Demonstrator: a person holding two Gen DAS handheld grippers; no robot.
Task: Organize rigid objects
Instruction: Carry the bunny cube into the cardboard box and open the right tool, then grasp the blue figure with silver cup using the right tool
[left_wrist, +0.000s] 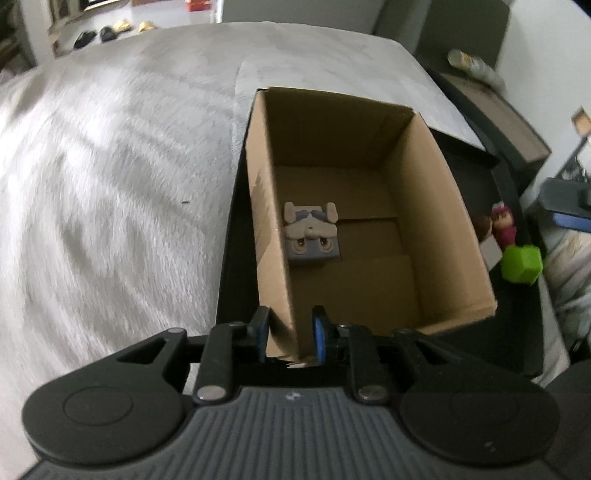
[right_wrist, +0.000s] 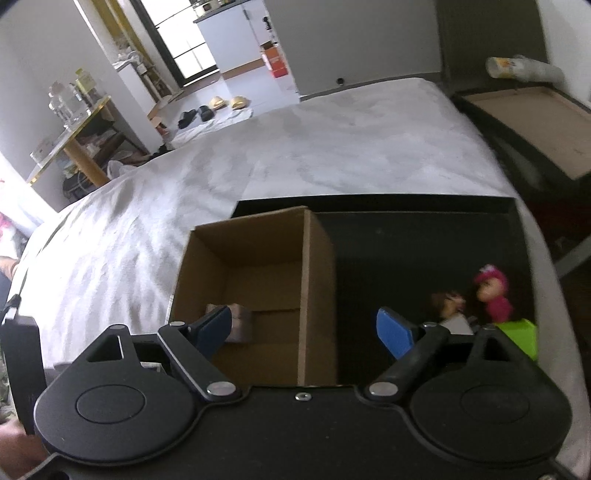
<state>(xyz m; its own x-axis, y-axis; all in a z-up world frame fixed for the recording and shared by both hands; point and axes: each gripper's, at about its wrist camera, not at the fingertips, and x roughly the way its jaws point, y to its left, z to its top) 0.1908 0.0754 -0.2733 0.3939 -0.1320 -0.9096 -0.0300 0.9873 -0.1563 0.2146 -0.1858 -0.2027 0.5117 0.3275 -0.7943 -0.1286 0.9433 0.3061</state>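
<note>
An open cardboard box (left_wrist: 436, 206) stands on a black tray (left_wrist: 231, 258) on a white bed. A grey dog-face block (left_wrist: 311, 233) lies on the box floor near its left wall. My left gripper (left_wrist: 290, 338) is shut on the box's near left corner wall. My right gripper (right_wrist: 304, 328) is open and empty above the box's right wall (right_wrist: 312, 295); the block (right_wrist: 242, 321) shows behind its left finger. A pink figure (right_wrist: 493, 291), a brown-haired figure (right_wrist: 448, 302) and a green block (right_wrist: 519, 336) stand on the tray (right_wrist: 406, 240) to the right.
The white bedspread (right_wrist: 295, 147) stretches left and beyond. A dark side table with a wooden tray (right_wrist: 535, 125) and a lying cup (right_wrist: 517, 68) is at the far right. Shoes (right_wrist: 210, 109) lie on the floor beyond the bed.
</note>
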